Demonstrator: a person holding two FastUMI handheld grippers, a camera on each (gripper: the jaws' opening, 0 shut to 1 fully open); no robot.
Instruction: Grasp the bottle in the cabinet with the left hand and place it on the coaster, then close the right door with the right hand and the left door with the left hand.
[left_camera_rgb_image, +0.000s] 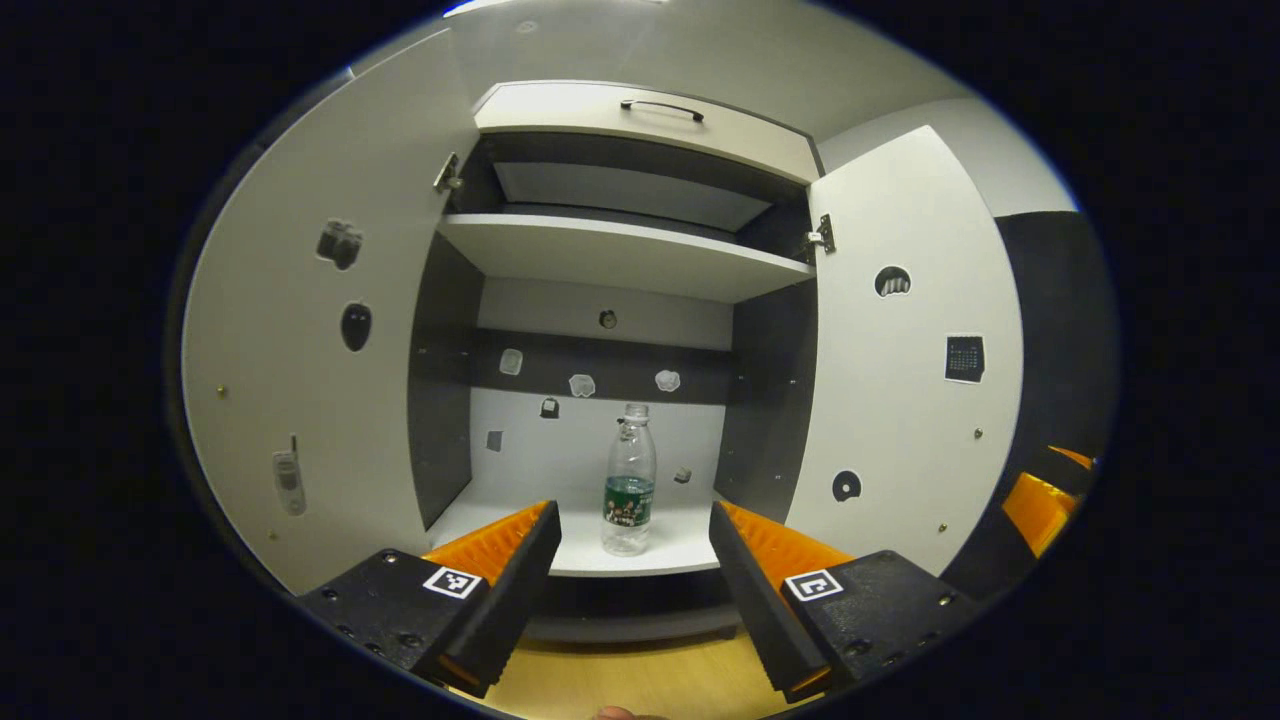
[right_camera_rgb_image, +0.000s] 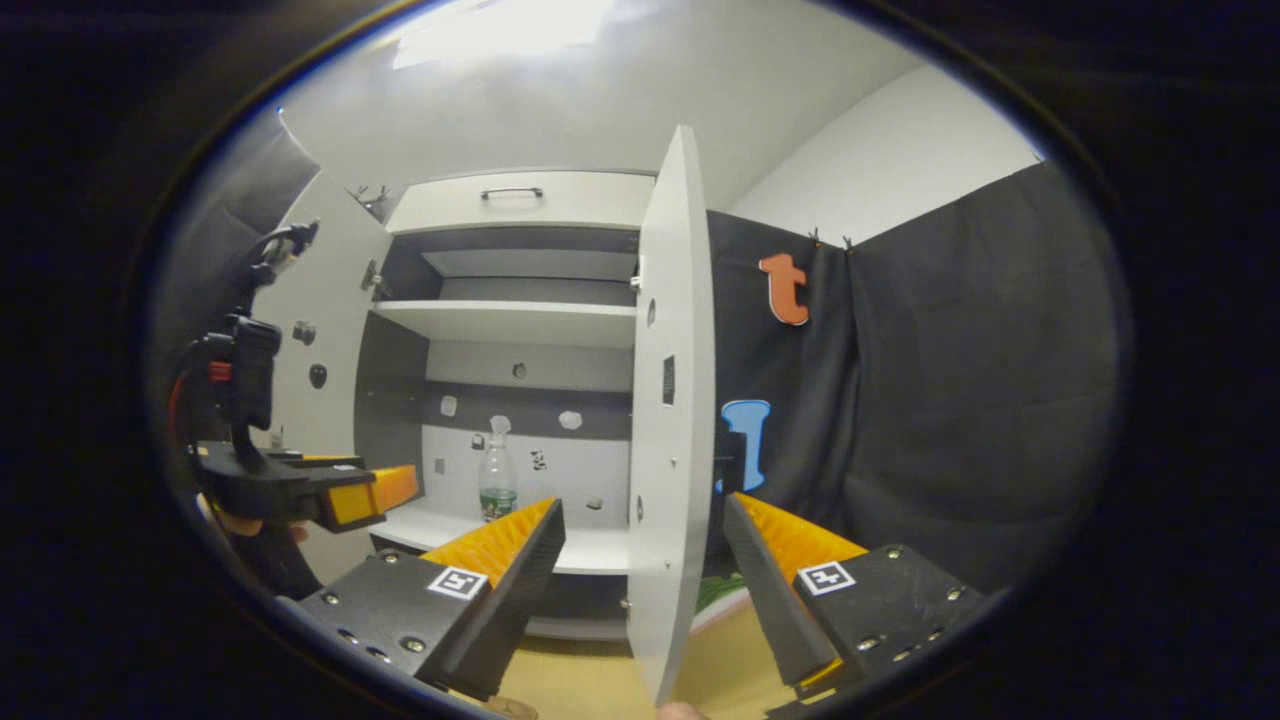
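A clear plastic bottle with a green label stands upright on the cabinet's lower shelf, near its front edge. My left gripper is open and hangs in front of the shelf, with the bottle framed between its fingers but farther back. In the right gripper view the bottle stands deep in the cabinet and the left gripper reaches in from the left. My right gripper is open. The free edge of the open right door lines up between its fingers without touching either one.
Both white doors stand wide open, the left door and the right door. An upper shelf and a top panel with a handle lie above. A wooden tabletop runs below. Something flat and green lies behind the right door.
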